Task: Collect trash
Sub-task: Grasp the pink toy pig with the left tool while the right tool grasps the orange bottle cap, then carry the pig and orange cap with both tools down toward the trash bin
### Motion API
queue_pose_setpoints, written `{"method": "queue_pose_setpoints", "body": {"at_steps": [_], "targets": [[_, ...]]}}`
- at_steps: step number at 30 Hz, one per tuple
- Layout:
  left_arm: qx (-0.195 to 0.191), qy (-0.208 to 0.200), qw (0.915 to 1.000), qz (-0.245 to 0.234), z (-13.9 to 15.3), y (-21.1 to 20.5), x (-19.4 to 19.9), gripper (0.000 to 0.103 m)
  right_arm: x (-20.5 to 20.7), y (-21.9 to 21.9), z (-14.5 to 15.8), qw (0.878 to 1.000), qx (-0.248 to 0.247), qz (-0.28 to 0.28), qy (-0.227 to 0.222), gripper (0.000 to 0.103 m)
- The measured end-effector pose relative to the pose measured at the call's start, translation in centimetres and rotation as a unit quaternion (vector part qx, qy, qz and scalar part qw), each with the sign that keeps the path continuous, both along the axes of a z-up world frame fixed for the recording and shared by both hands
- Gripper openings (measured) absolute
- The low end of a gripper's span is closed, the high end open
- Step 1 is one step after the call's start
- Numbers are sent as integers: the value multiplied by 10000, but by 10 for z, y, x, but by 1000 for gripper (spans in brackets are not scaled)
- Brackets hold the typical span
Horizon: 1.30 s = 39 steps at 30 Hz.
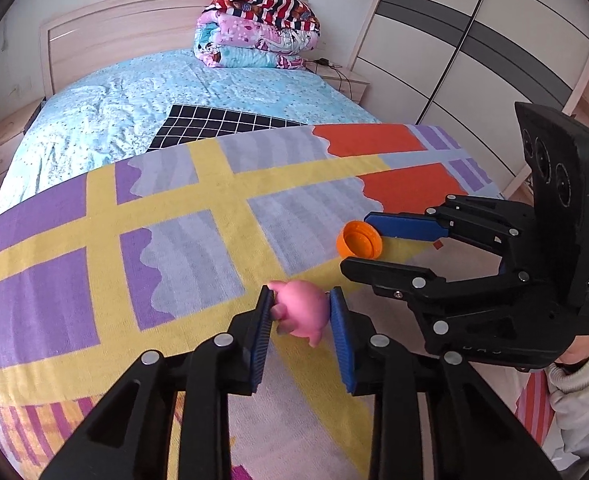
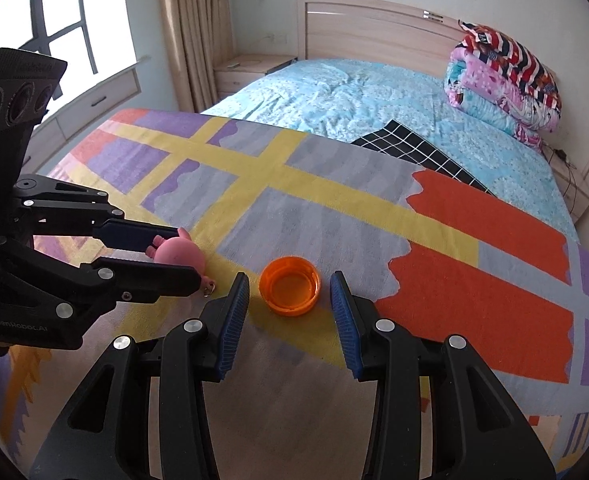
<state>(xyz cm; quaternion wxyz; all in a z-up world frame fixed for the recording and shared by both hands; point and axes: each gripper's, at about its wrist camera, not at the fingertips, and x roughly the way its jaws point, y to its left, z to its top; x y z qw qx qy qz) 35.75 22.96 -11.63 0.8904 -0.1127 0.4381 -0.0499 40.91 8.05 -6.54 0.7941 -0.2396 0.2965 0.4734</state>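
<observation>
I am watching a small pink rubbery pig figure sitting between the blue pads of my left claw; in the left wrist view both pads are touching its sides, so the claw is clamping on the pig. In the right wrist view the pig is lying on a yellow stripe of the cloth, a tiny metal ring at its lower end.

Just beside it, an orange plastic bottle cap is lying open side up on the same cloth. My right claw is straddling it with the jaws apart; a gap is showing on either side, so the pads are not pressing on the cap. From the left wrist view, the cap is sitting between that claw's two fingers.

Both things are resting on a woven cloth in purple, grey, yellow and orange blocks that is covering the counter. A pale knitted sleeve is showing behind the right claw.

Beyond the counter, a bed with a light blue floral sheet is carrying a black sheet with a white grid and a stack of folded colourful quilts against the wooden headboard.
</observation>
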Motion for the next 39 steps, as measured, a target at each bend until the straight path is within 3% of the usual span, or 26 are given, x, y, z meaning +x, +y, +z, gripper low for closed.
{"method": "queue_pose_setpoints", "body": {"at_steps": [4, 8, 18, 39], "targets": [[-118, -69, 9999, 79, 1, 3, -11, 27, -3, -6, 0, 10000, 39, -11, 12, 30], [-293, -152, 9993, 181, 5, 5, -25, 27, -8, -9, -1, 10000, 49, -29, 29, 30], [-92, -308, 9992, 227, 31, -15, -61, 27, -46, -30, 8, 9990, -37, -9, -437, 30], [123, -695, 9975, 20, 81, -92, -174, 27, -145, -119, 45, 9967, 306, 172, -733, 30]]}}
